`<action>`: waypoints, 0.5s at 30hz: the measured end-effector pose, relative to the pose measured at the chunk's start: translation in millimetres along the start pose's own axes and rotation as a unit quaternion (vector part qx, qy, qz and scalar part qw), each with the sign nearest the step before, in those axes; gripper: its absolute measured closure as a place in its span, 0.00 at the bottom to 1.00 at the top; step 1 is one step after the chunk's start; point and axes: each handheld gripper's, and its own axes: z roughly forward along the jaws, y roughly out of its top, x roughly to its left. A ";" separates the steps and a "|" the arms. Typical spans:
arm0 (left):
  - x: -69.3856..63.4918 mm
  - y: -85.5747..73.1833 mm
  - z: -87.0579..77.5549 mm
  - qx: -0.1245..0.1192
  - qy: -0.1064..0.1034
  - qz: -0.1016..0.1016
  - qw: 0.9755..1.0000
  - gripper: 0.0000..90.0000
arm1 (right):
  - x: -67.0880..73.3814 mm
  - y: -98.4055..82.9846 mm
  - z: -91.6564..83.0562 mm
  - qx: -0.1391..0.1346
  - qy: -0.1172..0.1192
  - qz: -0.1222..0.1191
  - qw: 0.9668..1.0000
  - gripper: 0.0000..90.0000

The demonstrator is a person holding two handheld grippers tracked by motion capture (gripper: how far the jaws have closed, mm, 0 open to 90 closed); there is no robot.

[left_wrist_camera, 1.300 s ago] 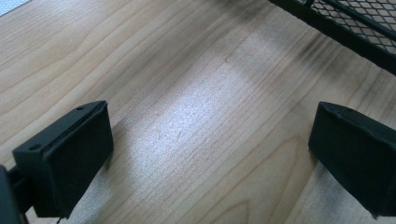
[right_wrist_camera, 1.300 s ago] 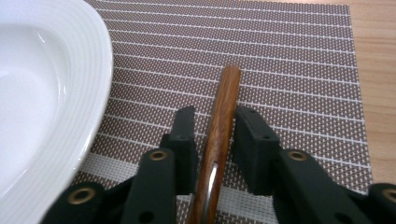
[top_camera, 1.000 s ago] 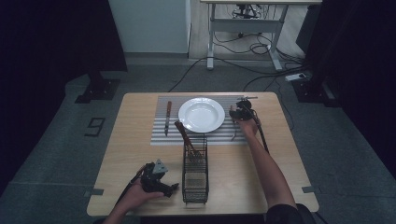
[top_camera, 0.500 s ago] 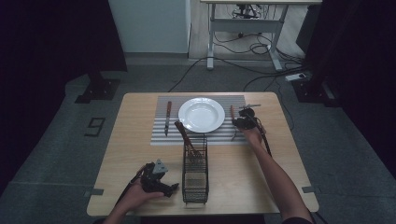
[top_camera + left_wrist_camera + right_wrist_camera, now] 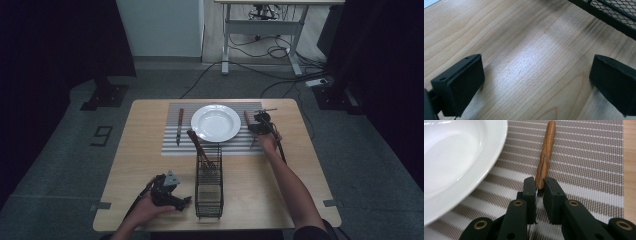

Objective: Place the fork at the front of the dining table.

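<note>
Nearest me, my left gripper (image 5: 536,82) lies low on the pale wooden desk (image 5: 135,165), just left of the tall black wire-mesh basket (image 5: 208,192). Its jaws stand wide apart w/ nothing but bare wood between them. It's parked, I'd say, out of the way but close to the basket for the next pick.

The basket sits mid-desk, near edge. One brown wooden-handled utensil (image 5: 196,142) leans out of its far end, handle up and tilted left, so it's easy to pull out by the handle.

Beyond that is the grey-and-white striped woven placemat (image 5: 172,147) w/ the round white ceramic plate (image 5: 216,122) in the middle. A wood-handled steel utensil (image 5: 179,125) lies flat on the mat left of the plate and apart from it, running near-to-far. Looks like a place setting going down: plate centred, cutlery either side.

My right gripper (image 5: 539,182) is over the mat just right of the plate. Its jaws have just been closing and are now pinched nearly together on the thin metal part of a second wooden-handled piece (image 5: 546,150), seen edge-on, so I can't tell knife vs. other. The pads clamp the metal right where it meets the handle. The handle points away from me and lies on the mat, parallel to the plate rim, beside it but not touching. Holding by the flat metal keeps it from rolling and lets me line it up w/ the plate, as I judge it.
</note>
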 end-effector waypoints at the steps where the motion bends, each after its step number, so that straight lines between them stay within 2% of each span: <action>1: 0.0 0.0 0.0 0.000 0.000 0.000 1.000 0.00 | -0.3 1.7 1.7 0.000 -0.003 0.004 1.000 0.89; 12: 0.0 0.0 0.0 0.000 0.000 0.000 1.000 0.00 | -6.9 8.5 14.1 -0.016 -0.004 0.027 0.999 0.88; 15: 0.0 0.0 0.0 0.000 0.000 0.000 1.000 0.00 | -9.1 7.8 14.0 -0.016 -0.009 0.025 1.000 0.85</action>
